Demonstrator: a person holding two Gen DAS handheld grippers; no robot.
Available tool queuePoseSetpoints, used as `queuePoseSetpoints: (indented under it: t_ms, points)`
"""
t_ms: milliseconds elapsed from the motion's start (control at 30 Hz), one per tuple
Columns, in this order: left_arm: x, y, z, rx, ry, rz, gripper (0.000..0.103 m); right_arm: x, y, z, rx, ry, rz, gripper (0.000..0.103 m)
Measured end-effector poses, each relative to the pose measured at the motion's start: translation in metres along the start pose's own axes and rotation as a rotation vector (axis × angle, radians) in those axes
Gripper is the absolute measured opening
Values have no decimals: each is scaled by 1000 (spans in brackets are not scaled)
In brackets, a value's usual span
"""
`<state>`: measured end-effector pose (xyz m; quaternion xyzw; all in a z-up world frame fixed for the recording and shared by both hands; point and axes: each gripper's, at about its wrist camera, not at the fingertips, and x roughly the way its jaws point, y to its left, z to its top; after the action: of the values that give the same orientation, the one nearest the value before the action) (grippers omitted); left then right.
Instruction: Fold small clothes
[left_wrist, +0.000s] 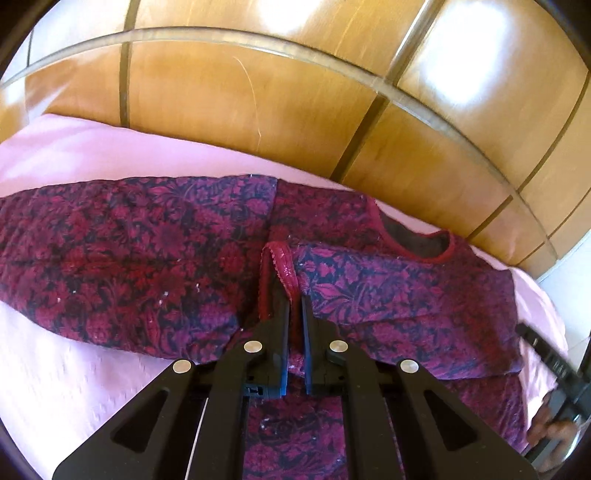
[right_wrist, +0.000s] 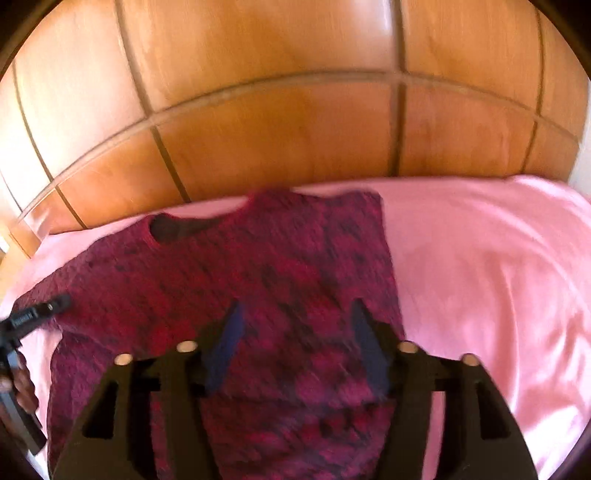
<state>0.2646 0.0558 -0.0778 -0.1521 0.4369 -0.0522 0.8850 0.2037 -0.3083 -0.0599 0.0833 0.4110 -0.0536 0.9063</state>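
Observation:
A maroon and purple floral garment (left_wrist: 147, 258) lies spread on a pink bed sheet (left_wrist: 74, 369), its dark neckline (left_wrist: 413, 240) toward the headboard. My left gripper (left_wrist: 294, 301) is shut on the garment's red-trimmed cuff (left_wrist: 284, 266), which stands up between the fingers over the middle of the cloth. In the right wrist view the garment (right_wrist: 295, 258) is blurred. My right gripper (right_wrist: 297, 306) hovers open over its lower part with nothing between the fingers. The left gripper (right_wrist: 55, 304) shows at the garment's left edge there.
A glossy wooden headboard (left_wrist: 258, 92) with dark inlaid lines runs along the far side of the bed. Bare pink sheet (right_wrist: 480, 277) lies to the right of the garment. A hand (left_wrist: 554, 428) holds the right gripper (left_wrist: 528, 332) at the far right edge.

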Motion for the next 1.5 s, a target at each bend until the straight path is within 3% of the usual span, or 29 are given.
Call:
queuePoseSetpoints:
  t_ms: [133,200,400,467,533,667,900,1033,1100,1333,1500]
  points:
    - [17,7,-5,-18,29,30,7,42,20,12,-41,66,-60,68]
    - [18,10,-5,-24,12,38,18,65,22,7,-69,92,-99,72]
    - [-11,26,-11,-46,-12,5,24,69,31,2,-115,61,-153,75]
    - [-24,38,-14,-86,-17,-12,24,64,34,4,-115,52,-176,85]
    - [-37,56,-18,-147,-18,-4,24,50,36,4,-101,22,-180,87]
    - [-66,107,-30,-279,-22,-8,24,12,48,-14,-92,-33,-107,91]
    - [-116,227,-50,-599,-140,1,24,-11,81,-67,-153,26,26,91]
    - [-133,281,-53,-737,-202,26,24,-10,102,-95,-234,47,22,91]
    - [-135,298,-50,-793,-217,-15,24,-2,109,-102,-252,53,3,93]
    - [-123,341,-39,-954,-248,-14,24,7,112,-106,-237,54,-13,97]
    - [-120,354,-26,-974,-252,20,24,8,109,-106,-233,54,-11,98]
